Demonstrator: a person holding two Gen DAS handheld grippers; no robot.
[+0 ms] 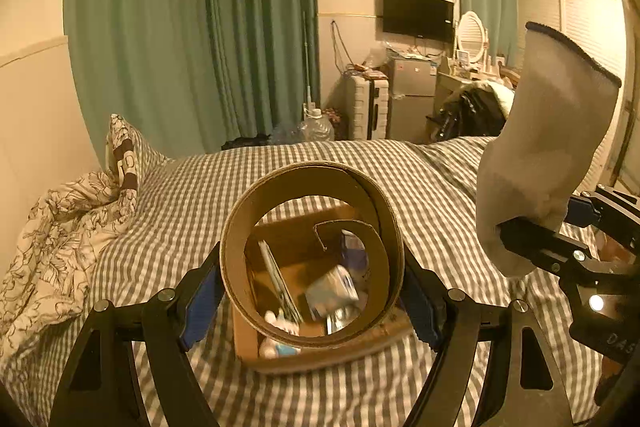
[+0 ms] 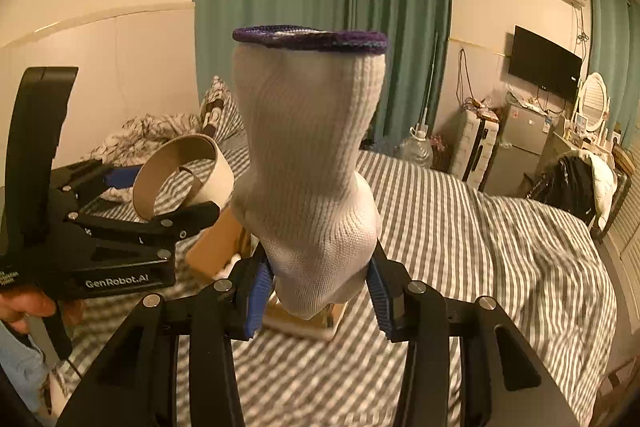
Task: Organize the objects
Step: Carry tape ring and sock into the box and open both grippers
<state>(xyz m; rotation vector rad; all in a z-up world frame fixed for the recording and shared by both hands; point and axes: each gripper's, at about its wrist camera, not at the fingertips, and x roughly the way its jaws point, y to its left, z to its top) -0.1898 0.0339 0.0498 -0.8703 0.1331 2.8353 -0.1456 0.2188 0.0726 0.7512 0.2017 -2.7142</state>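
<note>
L gripper [image 1: 312, 291] clamps cardboard tape ring [image 1: 312, 259] by its sides, held right over open cardboard box [image 1: 246, 341] on bed [image 1: 280, 395], prob for drop-in. R gripper [image 2: 318, 287] pinches white sock [image 2: 308, 167] at toe, cuff up, near box, likely next in.

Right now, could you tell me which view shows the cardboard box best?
The left wrist view: the cardboard box shows through the tape roll, contents visible. The right wrist view shows only its edges behind the sock.
</note>
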